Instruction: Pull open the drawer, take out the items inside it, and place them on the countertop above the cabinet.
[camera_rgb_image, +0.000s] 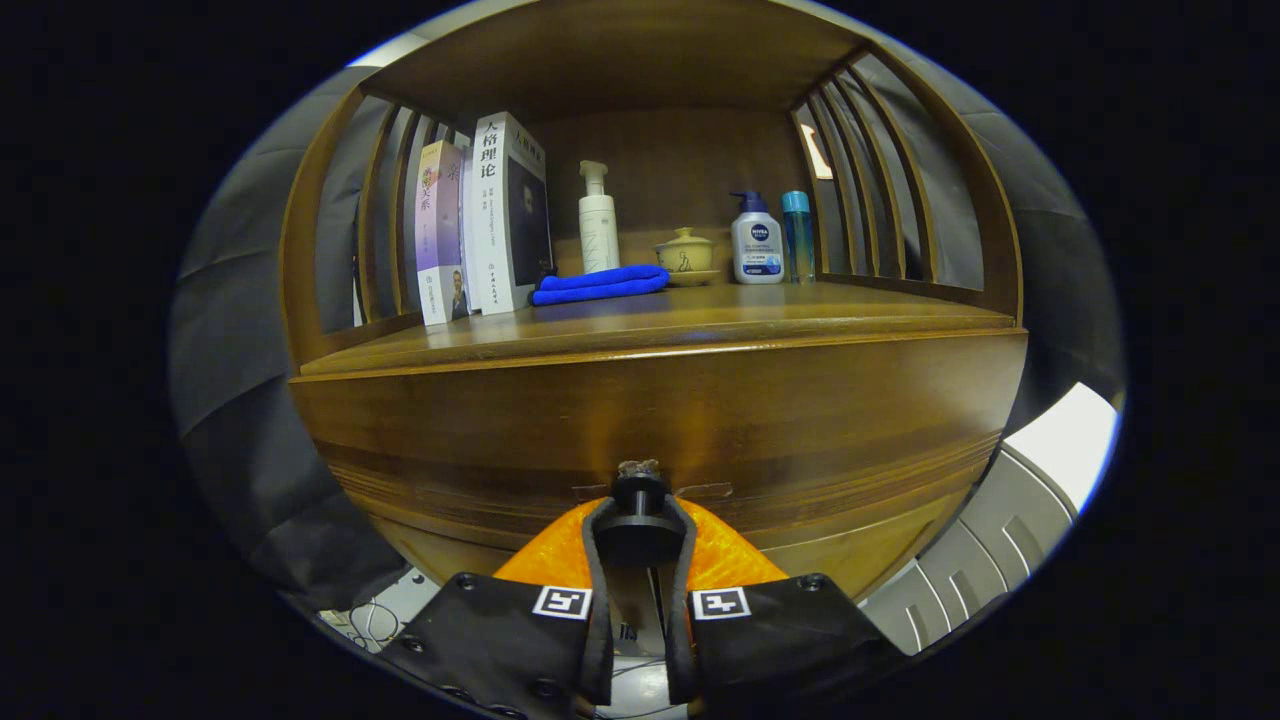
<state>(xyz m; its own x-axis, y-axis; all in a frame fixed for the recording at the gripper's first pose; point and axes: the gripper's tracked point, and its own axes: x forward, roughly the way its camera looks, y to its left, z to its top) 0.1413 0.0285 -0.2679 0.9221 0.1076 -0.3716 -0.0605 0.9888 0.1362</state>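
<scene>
Gripper (640, 520) clamped on the drawer knob (638, 500) — drawer front (800, 420) just ahead, closed.

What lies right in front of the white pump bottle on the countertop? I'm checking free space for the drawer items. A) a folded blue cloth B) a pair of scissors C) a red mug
A: a folded blue cloth lies before the white pump bottle; the fingers clasp the drawer knob.

The cabinet (660, 400) was glossy brown wood, its drawer knob (640, 505) black. A cloth (600, 284) on the countertop (700, 310) was bright blue, beside a white pump bottle (598, 220), a tan lidded cup (685, 252) and a white bottle (757, 242) with a blue cap. The books (485, 220) had white and pale purple spines.
</scene>
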